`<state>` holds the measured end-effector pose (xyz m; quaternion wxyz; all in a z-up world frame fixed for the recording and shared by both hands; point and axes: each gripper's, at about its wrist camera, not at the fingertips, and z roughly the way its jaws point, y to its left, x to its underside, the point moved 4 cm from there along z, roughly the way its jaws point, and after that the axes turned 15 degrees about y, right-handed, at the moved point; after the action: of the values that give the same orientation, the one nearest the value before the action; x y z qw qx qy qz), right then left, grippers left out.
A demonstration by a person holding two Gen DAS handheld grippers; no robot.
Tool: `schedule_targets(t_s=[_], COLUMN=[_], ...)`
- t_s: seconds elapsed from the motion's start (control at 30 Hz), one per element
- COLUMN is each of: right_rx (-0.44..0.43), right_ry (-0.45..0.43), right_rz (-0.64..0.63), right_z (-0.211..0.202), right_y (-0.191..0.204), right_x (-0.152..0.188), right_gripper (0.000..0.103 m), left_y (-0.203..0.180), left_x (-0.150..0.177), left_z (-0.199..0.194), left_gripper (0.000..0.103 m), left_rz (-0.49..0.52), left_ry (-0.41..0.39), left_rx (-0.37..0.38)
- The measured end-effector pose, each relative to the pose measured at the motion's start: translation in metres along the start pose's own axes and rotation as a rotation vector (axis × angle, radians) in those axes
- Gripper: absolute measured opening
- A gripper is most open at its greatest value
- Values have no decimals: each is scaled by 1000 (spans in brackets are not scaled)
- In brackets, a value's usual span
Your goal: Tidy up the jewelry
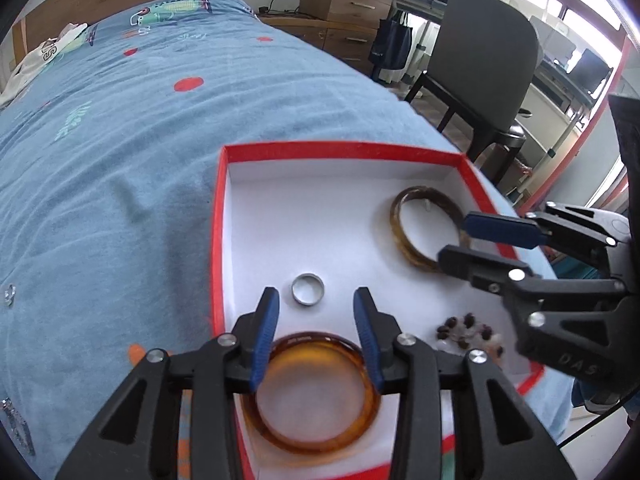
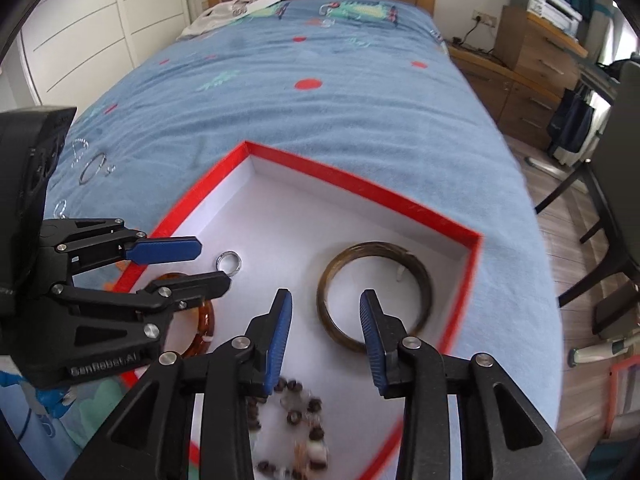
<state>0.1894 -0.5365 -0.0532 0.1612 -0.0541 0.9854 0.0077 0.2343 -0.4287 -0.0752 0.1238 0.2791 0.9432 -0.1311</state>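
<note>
A red box with a white floor (image 1: 224,216) (image 2: 460,280) lies on the blue bedspread. In it lie an amber bangle (image 1: 316,440) (image 2: 202,320), a dark brown bangle (image 1: 404,236) (image 2: 332,320), a silver ring (image 1: 307,289) (image 2: 229,261) and a beaded bracelet (image 1: 464,330) (image 2: 300,416). My left gripper (image 1: 316,308) (image 2: 196,264) is open above the amber bangle, holding nothing. My right gripper (image 2: 324,304) (image 1: 456,240) is open over the box between the beads and the brown bangle, holding nothing.
Loose silver jewelry (image 2: 92,166) lies on the bedspread left of the box, with more at the left edge (image 1: 10,294). A grey chair (image 1: 480,60) and wooden drawers (image 2: 532,64) stand to the right of the bed. Clothes (image 2: 236,8) lie near the headboard.
</note>
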Motion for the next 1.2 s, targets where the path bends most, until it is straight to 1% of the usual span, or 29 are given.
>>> schedule_targets(t_s=[0.13,0.2,0.27,0.33,0.43,0.57,0.73,0.87,0.97,1.1,1.2], right_rx=[20,28,29,23,15,-10,-41,-62,-73,-87,-95], right_ry=[-28,-48,-73,-96,-128,-166,-209,-229,-241,-262,-272], right_rz=[30,51,74,98,121,130,140,138,130,115,100], right_z=[-28,-43,-60,-73,-95,-118,-140,-153,-161,-174,-180], right_y=[-2,0,3,8,22,46,79,103,121,141,154], right_x=[11,17,25,33,48,65,86,98,105,111,111], right_gripper=[39,43,44,46,49,51,53,53,53,53,53], left_y=[-3,-1,4,9,16,27,42,54,63,84,107], left_x=[9,17,26,38,59,95,134,168,184,210,227], left_z=[-29,-49,-66,-86,-114,-148,-174,-196,-208,-227,-237], left_gripper=[37,37,40,42,42,42,42,42,42,42,42], left_rz=[6,-6,-29,-51,-67,-90,-115,-122,-129,-156,-201], left_ry=[-29,-47,-62,-83,-119,-164,-155,-179,-193,-213,-220], left_rx=[-5,-19,-25,-45,-81,-115,-128,-153,-165,-185,-188])
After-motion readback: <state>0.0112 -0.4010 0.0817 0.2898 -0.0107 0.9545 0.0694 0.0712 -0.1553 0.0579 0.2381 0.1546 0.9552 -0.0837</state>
